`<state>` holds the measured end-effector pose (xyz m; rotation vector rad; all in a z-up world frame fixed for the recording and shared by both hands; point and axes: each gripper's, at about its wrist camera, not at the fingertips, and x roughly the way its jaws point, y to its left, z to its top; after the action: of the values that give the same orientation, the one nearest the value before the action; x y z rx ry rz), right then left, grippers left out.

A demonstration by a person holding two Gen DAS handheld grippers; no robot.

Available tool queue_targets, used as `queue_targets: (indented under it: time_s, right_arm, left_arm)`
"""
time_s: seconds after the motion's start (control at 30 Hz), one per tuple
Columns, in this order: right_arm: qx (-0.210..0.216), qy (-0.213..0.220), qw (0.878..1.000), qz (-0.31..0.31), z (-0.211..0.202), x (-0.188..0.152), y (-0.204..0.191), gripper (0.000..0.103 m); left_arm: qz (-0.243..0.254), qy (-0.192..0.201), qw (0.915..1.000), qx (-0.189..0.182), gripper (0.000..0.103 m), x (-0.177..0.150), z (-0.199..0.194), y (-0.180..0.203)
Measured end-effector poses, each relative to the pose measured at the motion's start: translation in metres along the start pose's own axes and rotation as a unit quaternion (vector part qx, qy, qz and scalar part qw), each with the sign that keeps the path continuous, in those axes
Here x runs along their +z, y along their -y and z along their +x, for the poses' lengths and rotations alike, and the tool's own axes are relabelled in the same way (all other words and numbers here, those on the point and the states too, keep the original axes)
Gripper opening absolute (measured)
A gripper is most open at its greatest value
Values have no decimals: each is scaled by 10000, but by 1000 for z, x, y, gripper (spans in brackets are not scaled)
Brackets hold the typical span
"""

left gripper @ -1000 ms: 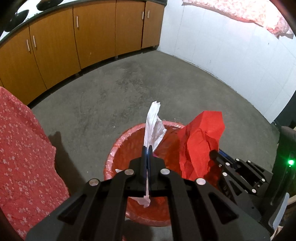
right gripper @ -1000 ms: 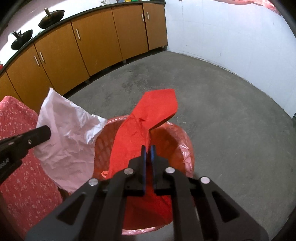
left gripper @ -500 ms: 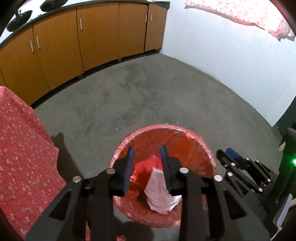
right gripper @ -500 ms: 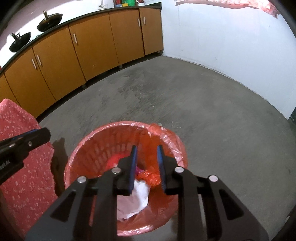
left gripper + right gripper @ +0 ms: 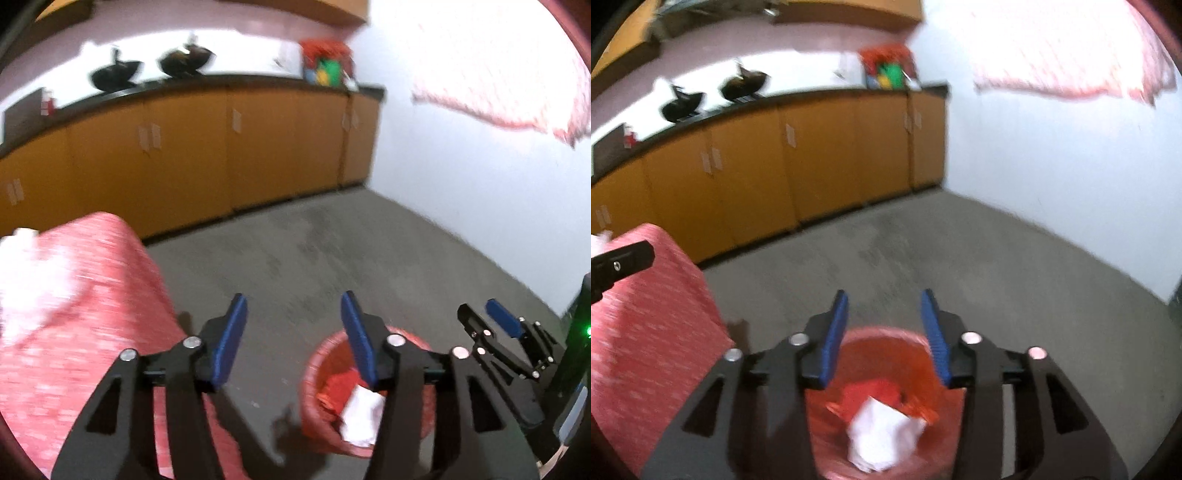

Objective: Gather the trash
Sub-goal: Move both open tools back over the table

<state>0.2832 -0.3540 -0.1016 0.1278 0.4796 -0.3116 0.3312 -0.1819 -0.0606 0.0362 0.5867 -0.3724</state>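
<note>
- The red bin (image 5: 886,343) stands on the grey floor (image 5: 997,266), lined with a thin red bag; in it lie a white crumpled paper (image 5: 882,435) and a red crumpled paper (image 5: 875,395), the white one on top. Both pieces rest loose inside the bin, which fits a drop from above.
- The right gripper (image 5: 884,325) hangs over the bin, pointing down at a slant. Its jaws are opening, with nothing between the blue pads; only the bin and the papers show through the gap, well below.
- The left gripper (image 5: 293,325) sits to the side of the bin, over bare floor. Its jaws are also opening and hold nothing. In its view the bin (image 5: 321,354) is low and to the right, partly behind one finger.
- Judged from how they lie, both papers are already in the bin, so both grippers are free for whatever trash remains.
- A table under a red flowered cloth (image 5: 74,314) stands just beside the bin on the left. Something white (image 5: 26,258) lies on its top near the edge; the picture is smeared there, so it may be more paper, but I cannot tell.
- Orange cabinets (image 5: 775,166) with a dark counter run along the far wall, two dark pans (image 5: 713,92) on top, and a pink cloth (image 5: 1071,74) hangs on the white wall. All are well apart from the bin.
- Nothing lies on the floor between the grippers and the bin; the table's corner is the only thing close enough to catch the left gripper.
</note>
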Motion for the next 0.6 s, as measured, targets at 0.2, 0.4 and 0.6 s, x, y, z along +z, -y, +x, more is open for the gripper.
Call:
queue_targets:
  time_s: [0.2, 0.4, 0.6]
  right_arm:
    - [1150, 482, 9918, -271, -49, 45, -97, 82]
    - [2047, 264, 9771, -522, -70, 59, -199, 84]
    - [2249, -129, 9722, -631, -59, 53, -277, 84]
  left_arm:
    - [-482, 699, 9930, 816, 74, 3, -83, -104]
    - [-795, 906, 9744, 1899, 83, -19, -145, -197]
    - [-850, 1008, 9472, 2922, 95, -46, -185, -265]
